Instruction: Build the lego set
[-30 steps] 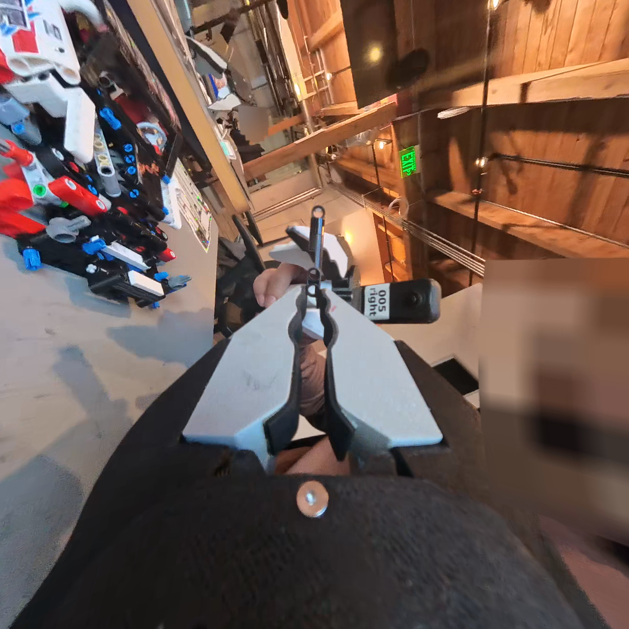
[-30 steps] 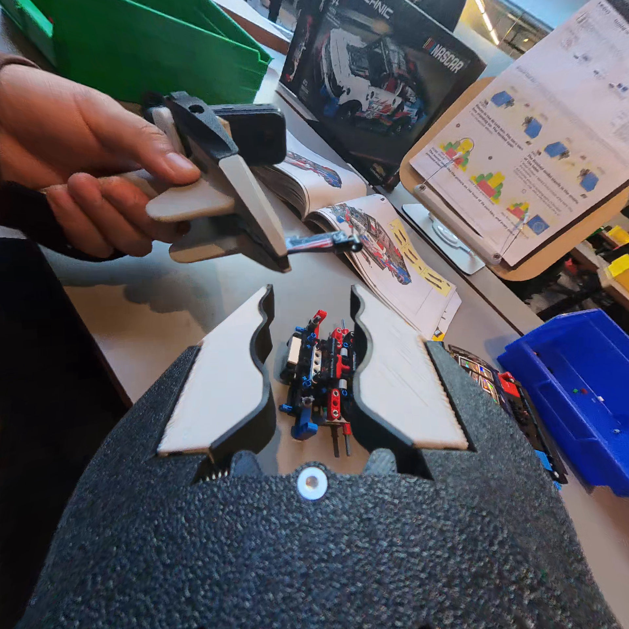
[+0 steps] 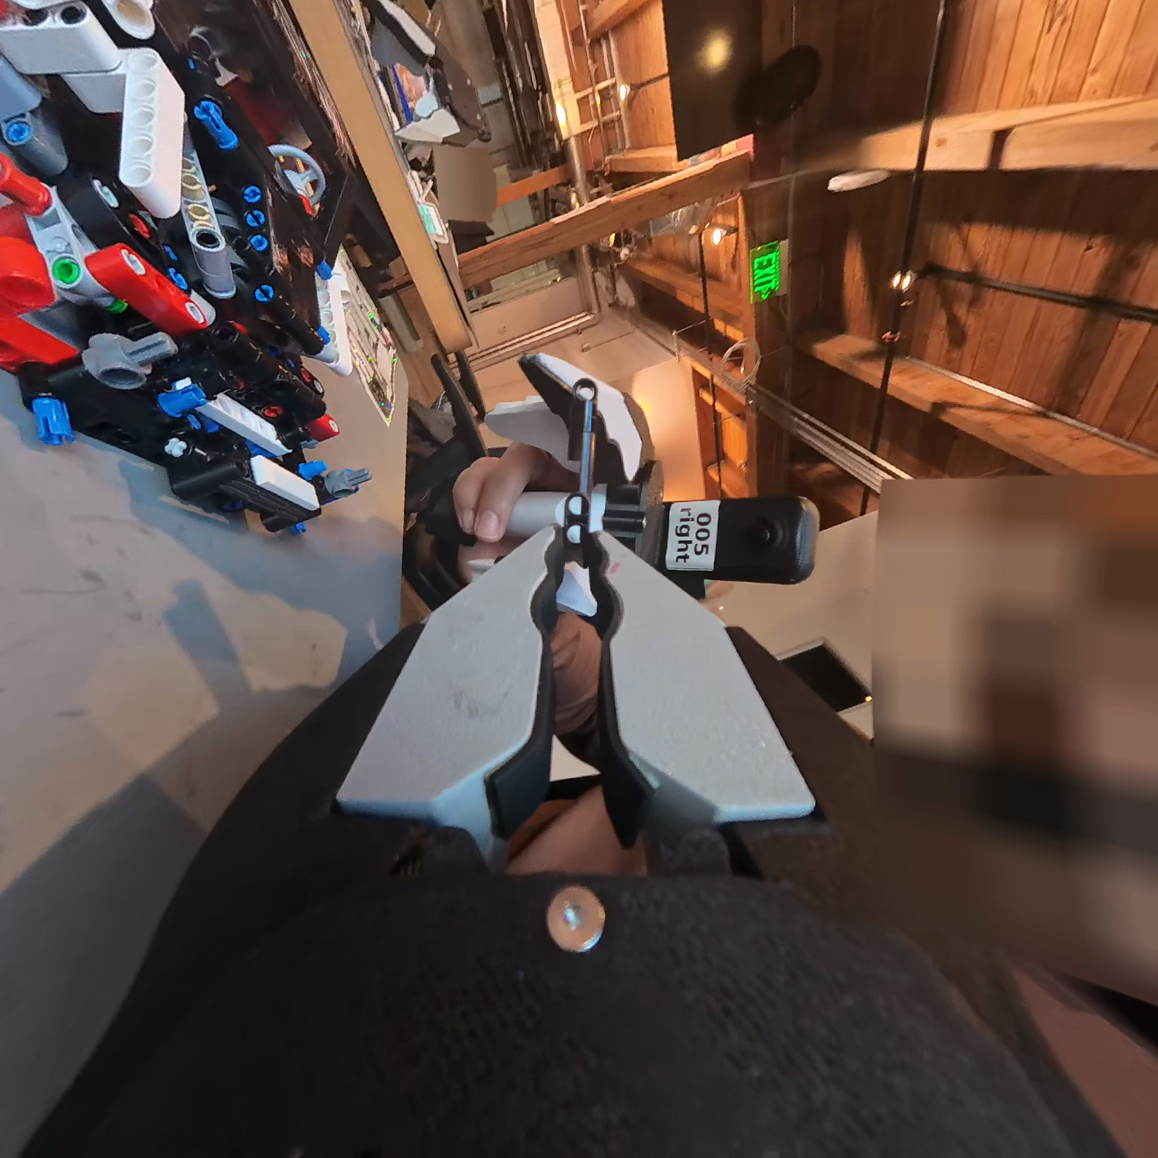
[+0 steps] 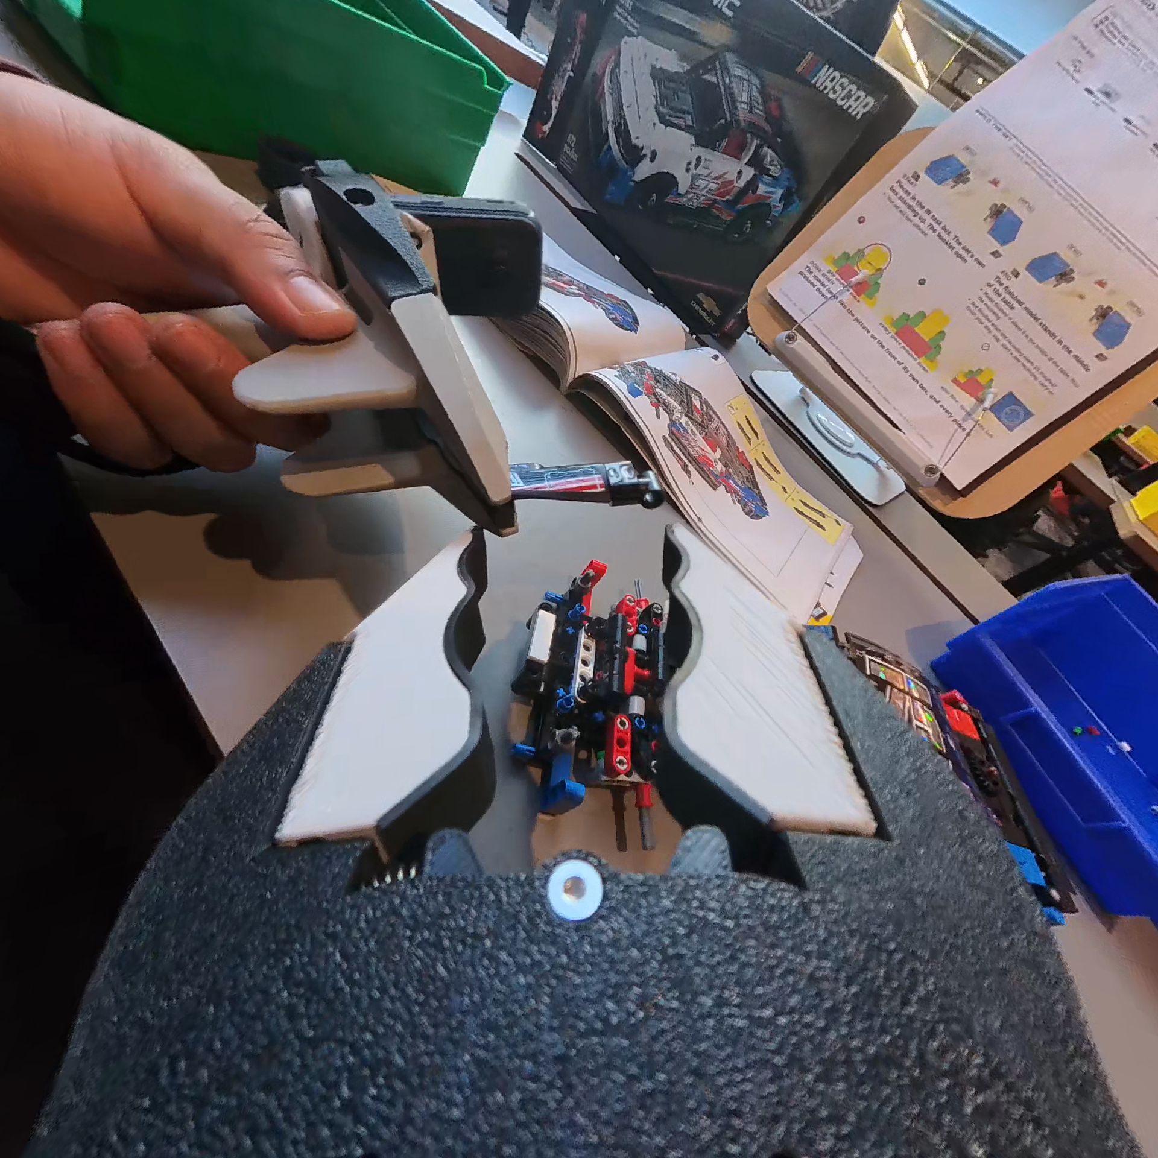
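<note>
My left gripper (image 3: 573, 545) is shut on a thin black strut (image 3: 586, 438) with a ring at its far end. In the right wrist view the left gripper (image 4: 501, 520), held by a hand, carries the strut (image 4: 583, 484) level above the table; the strut has a red, white and blue sticker. My right gripper (image 4: 573, 551) is open and empty, hovering over a small black, red and blue lego assembly (image 4: 595, 677) that lies on the table between its fingers. In the left wrist view the right gripper (image 3: 564, 426) is just beyond the strut.
A green bin (image 4: 282, 81) stands at the back left, with the set box (image 4: 708, 144) behind an open instruction booklet (image 4: 689, 426). A sheet on a wooden stand (image 4: 971, 250) is at the right. A blue bin (image 4: 1078, 720) is at the right edge. A large lego chassis (image 3: 156, 282) lies at the left. Less than 4 cm separates the two grippers' tips.
My left gripper with the strut has come slightly lower, nearer my right gripper's fingertips. The right gripper stays open over the assembly.
</note>
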The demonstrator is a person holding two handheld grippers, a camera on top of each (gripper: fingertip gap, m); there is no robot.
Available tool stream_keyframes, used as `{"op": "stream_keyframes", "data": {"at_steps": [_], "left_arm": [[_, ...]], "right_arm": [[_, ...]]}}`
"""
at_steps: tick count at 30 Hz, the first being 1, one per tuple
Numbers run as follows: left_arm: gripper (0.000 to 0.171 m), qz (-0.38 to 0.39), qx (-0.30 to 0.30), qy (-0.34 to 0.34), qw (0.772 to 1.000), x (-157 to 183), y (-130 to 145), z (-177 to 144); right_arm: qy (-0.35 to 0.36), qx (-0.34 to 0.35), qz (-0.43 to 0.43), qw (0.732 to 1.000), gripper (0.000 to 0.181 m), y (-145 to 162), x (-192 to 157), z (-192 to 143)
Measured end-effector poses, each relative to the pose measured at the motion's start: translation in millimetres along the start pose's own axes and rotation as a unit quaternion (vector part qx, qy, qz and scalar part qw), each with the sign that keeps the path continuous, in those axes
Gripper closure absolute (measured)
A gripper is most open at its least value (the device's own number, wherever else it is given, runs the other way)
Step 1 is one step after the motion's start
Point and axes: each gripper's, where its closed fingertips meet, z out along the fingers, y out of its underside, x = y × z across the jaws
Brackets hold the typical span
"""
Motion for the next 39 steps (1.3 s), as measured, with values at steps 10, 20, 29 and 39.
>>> {"op": "stream_keyframes", "data": {"at_steps": [10, 20, 29, 39], "left_arm": [[0.168, 0.020, -0.049, -0.033, 0.998, -8, 7, -15], [0.168, 0.179, -0.086, -0.133, 0.971, -17, 7, -16], [0.168, 0.180, -0.109, -0.097, 0.973, -9, 2, 16], [0.158, 0.196, -0.104, -0.120, 0.968, -22, -16, 12]], "right_arm": [[-0.036, 0.039, 0.042, 0.998, 0.141, -6, 3, -10], [-0.101, 0.110, 0.267, 0.952, 0.165, -12, 37, -31], [-0.212, 0.108, 0.381, 0.893, 0.158, -4, 29, -30], [-0.208, 0.084, 0.410, 0.884, 0.172, 7, 35, -25]]}}
